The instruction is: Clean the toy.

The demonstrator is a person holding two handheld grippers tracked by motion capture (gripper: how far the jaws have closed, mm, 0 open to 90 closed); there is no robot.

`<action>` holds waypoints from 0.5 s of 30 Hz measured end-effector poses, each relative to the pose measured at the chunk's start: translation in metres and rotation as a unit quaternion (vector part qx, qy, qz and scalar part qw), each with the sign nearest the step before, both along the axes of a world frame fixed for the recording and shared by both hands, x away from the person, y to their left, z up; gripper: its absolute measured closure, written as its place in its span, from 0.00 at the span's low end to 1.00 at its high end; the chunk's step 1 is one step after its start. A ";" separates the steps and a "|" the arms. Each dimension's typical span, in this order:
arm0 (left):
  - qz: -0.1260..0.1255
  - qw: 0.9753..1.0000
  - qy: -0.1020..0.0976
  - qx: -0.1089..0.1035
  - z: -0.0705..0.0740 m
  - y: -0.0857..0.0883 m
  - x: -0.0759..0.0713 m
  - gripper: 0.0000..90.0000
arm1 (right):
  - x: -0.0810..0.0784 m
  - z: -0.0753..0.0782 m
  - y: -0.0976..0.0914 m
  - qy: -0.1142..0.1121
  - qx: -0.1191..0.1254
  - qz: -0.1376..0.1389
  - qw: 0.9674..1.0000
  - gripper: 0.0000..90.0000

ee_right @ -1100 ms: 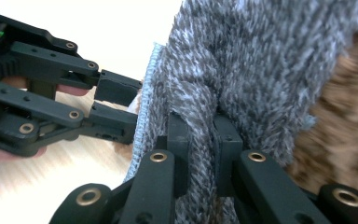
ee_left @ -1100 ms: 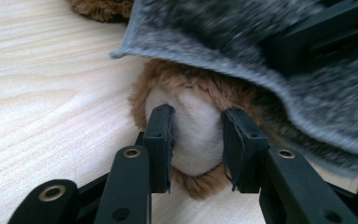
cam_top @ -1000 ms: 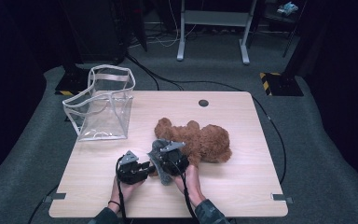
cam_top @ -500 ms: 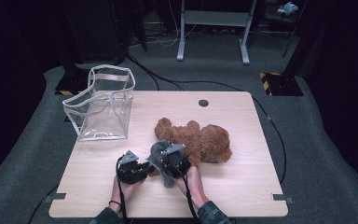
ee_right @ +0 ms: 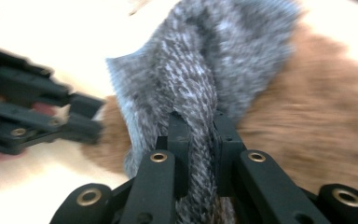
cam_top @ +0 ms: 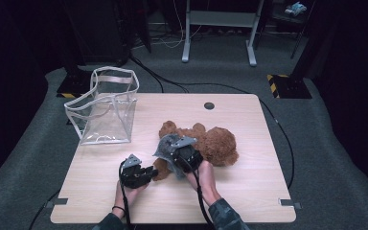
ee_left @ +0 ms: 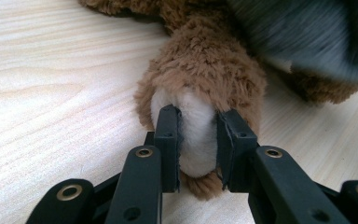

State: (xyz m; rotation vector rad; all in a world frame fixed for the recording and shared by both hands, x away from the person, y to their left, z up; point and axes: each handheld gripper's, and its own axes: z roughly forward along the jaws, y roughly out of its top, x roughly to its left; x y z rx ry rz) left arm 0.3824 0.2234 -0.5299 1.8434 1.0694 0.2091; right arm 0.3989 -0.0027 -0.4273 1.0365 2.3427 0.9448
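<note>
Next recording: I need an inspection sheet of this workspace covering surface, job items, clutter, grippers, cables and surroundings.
Surface: light wood table, dark round grommet near its far edge.
Job's things: brown teddy bear lying mid-table; grey knit garment bunched against it.
Clutter: clear plastic bag standing open at the table's far left.
Grippers: left gripper clamped on the bear's white-soled paw, its jaws having just closed a little; right gripper pinching the grey garment.
Cables: one trails from each gripper toward the person; black cables run across the floor behind and right of the table.
Surroundings: grey carpet, a metal stand's legs beyond, dark room.
</note>
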 end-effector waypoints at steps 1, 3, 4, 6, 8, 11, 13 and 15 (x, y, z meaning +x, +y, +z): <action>-0.004 1.000 0.004 0.001 0.001 0.001 0.000 0.80 | 0.000 0.005 -0.005 0.004 0.010 -0.015 1.000 0.91; -0.002 1.000 0.002 0.000 0.000 0.000 0.000 0.80 | 0.006 0.015 -0.017 -0.010 0.020 -0.029 0.999 0.90; -0.004 1.000 0.002 0.001 0.001 0.000 0.000 0.80 | 0.010 0.020 -0.021 -0.013 0.026 -0.036 0.999 0.91; -0.003 1.000 0.002 0.000 0.000 0.000 0.000 0.80 | 0.015 0.028 -0.024 -0.026 0.030 -0.045 0.998 0.90; -0.004 1.000 0.002 0.001 0.001 0.000 0.000 0.80 | 0.020 0.029 -0.019 -0.020 0.028 -0.044 0.998 0.90; -0.003 1.000 0.002 0.001 0.000 0.000 0.000 0.80 | 0.022 0.021 -0.012 -0.023 0.002 -0.033 0.999 0.91; 0.001 1.000 0.002 -0.004 0.000 0.000 0.000 0.80 | 0.022 0.020 -0.017 -0.021 0.003 -0.049 0.999 0.91; 0.001 1.000 0.002 -0.005 0.000 0.000 0.000 0.80 | 0.022 0.021 -0.028 -0.020 0.002 -0.066 0.998 0.91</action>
